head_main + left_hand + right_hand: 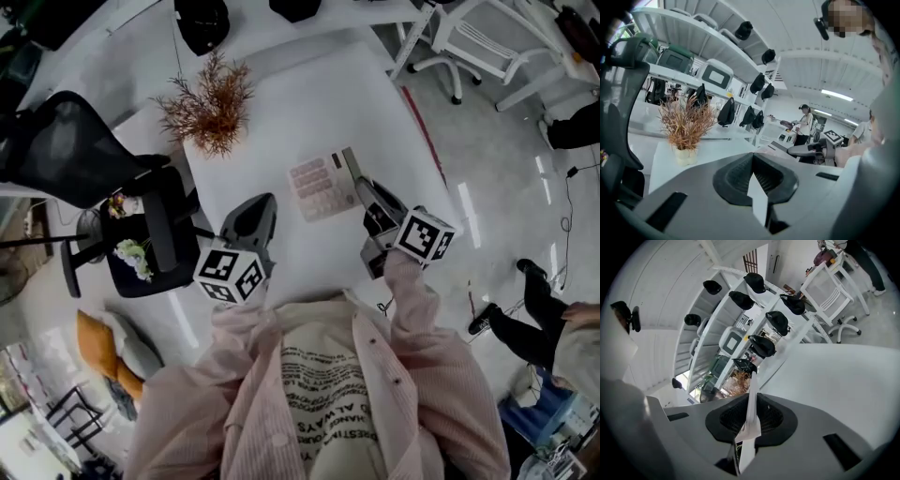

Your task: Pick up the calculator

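The right gripper (367, 195) clamps one edge of the calculator (322, 187), which looks light, stiff and slippery; the left gripper's (258, 204) jaws are together, empty.

Dried plant (211, 108) on wht table (309, 103); blk chair (66, 150) beside.

Tally from the head view.
- Bench (309, 103): one, white.
- Calculator (322, 187): one.
- Grippers: two, the left gripper (265, 202) and the right gripper (367, 190).
- Marker cubes: two, one on the left (230, 274) and one on the right (427, 234).
- Dried plant (212, 105): one, potted.
- Black mesh chair (66, 145): one.
- White chair (473, 42): one, on casters.
- Orange cushion (94, 342): one.
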